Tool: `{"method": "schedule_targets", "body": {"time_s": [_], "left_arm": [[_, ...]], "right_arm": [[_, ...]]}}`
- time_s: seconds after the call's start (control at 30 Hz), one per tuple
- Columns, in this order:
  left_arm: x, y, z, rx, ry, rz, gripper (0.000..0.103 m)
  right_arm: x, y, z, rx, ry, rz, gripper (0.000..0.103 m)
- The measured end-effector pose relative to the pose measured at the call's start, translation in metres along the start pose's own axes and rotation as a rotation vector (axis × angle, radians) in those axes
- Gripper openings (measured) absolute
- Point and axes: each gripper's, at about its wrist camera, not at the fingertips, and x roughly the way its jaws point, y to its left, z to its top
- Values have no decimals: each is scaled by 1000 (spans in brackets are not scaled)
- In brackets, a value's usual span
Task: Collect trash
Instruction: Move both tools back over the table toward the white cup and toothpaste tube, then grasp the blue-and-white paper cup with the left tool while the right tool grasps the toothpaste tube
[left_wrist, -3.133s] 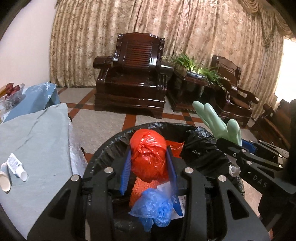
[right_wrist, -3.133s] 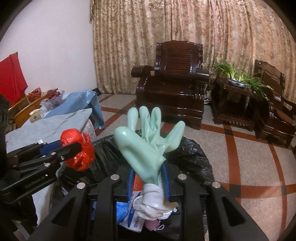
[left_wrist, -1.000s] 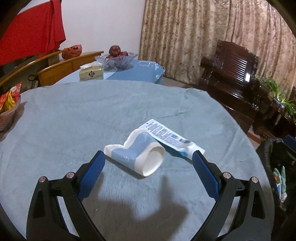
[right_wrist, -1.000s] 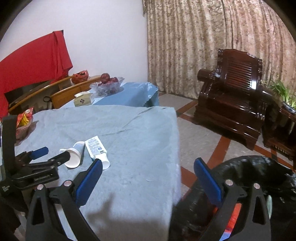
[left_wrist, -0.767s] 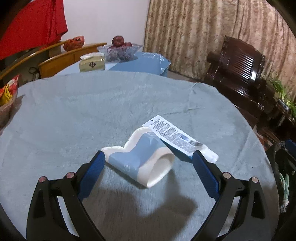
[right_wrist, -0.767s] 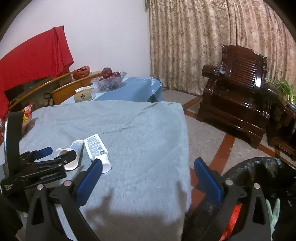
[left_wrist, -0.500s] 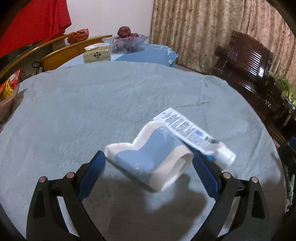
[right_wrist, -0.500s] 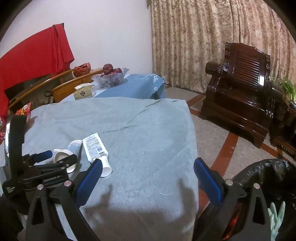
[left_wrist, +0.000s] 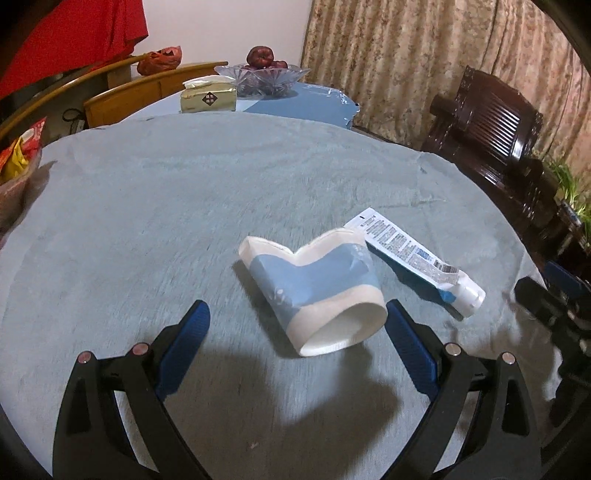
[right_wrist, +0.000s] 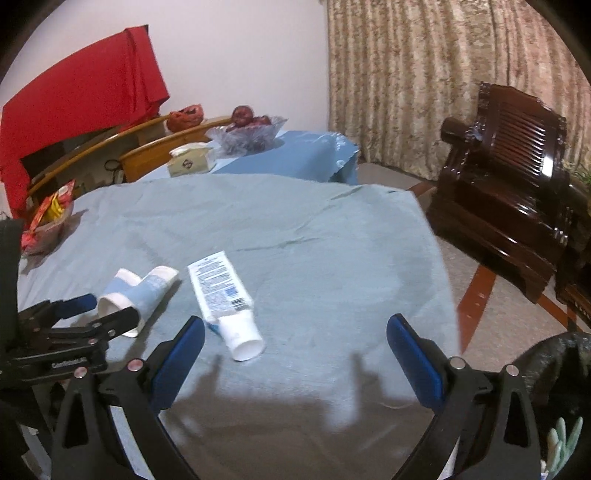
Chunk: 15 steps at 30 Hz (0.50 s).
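A squashed paper cup (left_wrist: 314, 291) is lying on its side on the blue-grey cloth (left_wrist: 155, 206) that is covering the round table. The cup is blue and white. Its open mouth is pointing toward the near side, and its far end is pressed flat. Just to the right of the cup, a white tube (left_wrist: 417, 258) with small print on it is lying flat too. The far end of the tube is tucking in beside the cup, and its cap is pointing near and right.

The left gripper (left_wrist: 295, 332) is sitting low over the cloth with its two blue pads spread wide apart. The cup's mouth is lying between the pads. The right pad is almost at the cup's rim, but the left pad is well away from it, and nothing is being held.

The right gripper (right_wrist: 295, 339) is also spread wide and is holding nothing. It is hanging over the near right part of the table. The tube's cap is lying a little way in front of its left pad.

At the near right, past the table edge, a black trash bag (right_wrist: 561, 373) is showing, with a pale green glove (right_wrist: 559, 443) inside it.

Far off, a tissue box (left_wrist: 208, 96) and a glass fruit bowl (left_wrist: 264, 75) are sitting on another table. A dark wooden armchair (right_wrist: 513, 192) is standing on the right in front of the curtain (right_wrist: 424, 74).
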Motion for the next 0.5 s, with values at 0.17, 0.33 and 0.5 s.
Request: {"method": "schedule_targets", "body": {"time_s": [0.17, 0.33, 0.5], "left_arm": [[16, -2, 3, -1, 40, -24, 92], [21, 1, 4, -20, 46, -36, 61], [19, 7, 5, -19, 38, -42, 51]], "right_arm": [[7, 7, -2, -7, 21, 5, 94], [18, 12, -5, -33, 60, 25, 88], [33, 19, -5, -41, 102, 59, 79]]}}
